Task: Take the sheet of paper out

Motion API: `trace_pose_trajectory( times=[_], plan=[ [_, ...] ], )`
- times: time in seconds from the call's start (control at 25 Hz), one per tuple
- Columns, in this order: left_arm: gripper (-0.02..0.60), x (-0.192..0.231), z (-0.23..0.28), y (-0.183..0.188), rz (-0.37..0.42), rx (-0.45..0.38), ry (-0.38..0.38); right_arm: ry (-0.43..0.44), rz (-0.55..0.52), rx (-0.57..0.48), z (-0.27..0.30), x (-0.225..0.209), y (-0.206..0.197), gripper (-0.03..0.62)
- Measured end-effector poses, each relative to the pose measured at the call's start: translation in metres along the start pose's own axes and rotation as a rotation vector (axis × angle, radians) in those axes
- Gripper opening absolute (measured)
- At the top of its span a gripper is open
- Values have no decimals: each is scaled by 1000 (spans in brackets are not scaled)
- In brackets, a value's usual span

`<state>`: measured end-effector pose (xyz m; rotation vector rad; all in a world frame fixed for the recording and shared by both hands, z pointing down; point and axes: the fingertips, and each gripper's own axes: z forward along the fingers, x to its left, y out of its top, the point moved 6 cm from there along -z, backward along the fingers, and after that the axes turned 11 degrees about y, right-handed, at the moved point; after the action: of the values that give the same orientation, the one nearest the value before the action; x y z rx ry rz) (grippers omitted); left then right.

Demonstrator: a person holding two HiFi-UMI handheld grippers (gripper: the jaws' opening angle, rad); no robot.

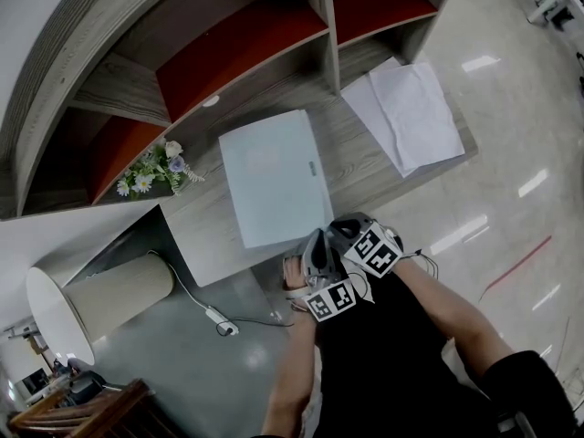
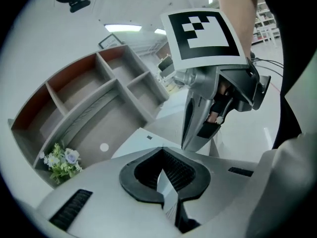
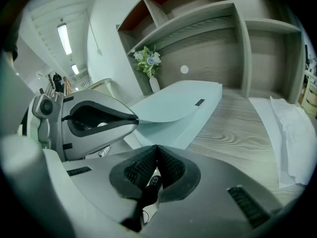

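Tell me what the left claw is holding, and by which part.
Left claw grips the pale blue plastic folder by the near edge of its raised top cover.

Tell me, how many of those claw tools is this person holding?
2. The left gripper pinches the pale folder; the right gripper, jaws shut, sits beside it.

Your left gripper (image 2: 162, 158) has its jaws closed on a thin pale flap (image 2: 167, 185), which runs between the pads. Your right gripper (image 3: 156, 151) sits just beside it on the right, its jaws together with nothing between them. Both point forward and downward, side by side. Your left forearm (image 1: 290, 372) reaches in from the near edge, and your right forearm (image 1: 447, 310) comes in from the near right.
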<state>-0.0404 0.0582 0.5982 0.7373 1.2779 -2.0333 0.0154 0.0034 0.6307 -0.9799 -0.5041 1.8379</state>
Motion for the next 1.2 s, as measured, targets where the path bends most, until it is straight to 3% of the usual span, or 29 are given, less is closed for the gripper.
trace_pose_trajectory(
  times=[0.16, 0.32, 0.44, 0.64, 0.96, 1.2],
  plan=[
    [19, -10, 8, -5, 38, 32, -33, -3, 7, 2, 1, -2, 2, 12],
    [109, -16, 17, -15, 69, 75, -45, -2, 10, 4, 1, -1, 2, 12],
    [83, -17, 17, -15, 82, 60, -50, -5, 14, 1, 0, -2, 1, 12],
    [20, -5, 13, -11, 12, 35, -27, -7, 15, -2, 0, -1, 0, 12],
    [12, 22, 7, -3, -134, 24, -2, -28, -5, 18, 1, 0, 0, 12],
    [12, 46, 4, 4, -162, -11, 46, -42, -9, 28, 1, 0, 1, 12]
  ],
)
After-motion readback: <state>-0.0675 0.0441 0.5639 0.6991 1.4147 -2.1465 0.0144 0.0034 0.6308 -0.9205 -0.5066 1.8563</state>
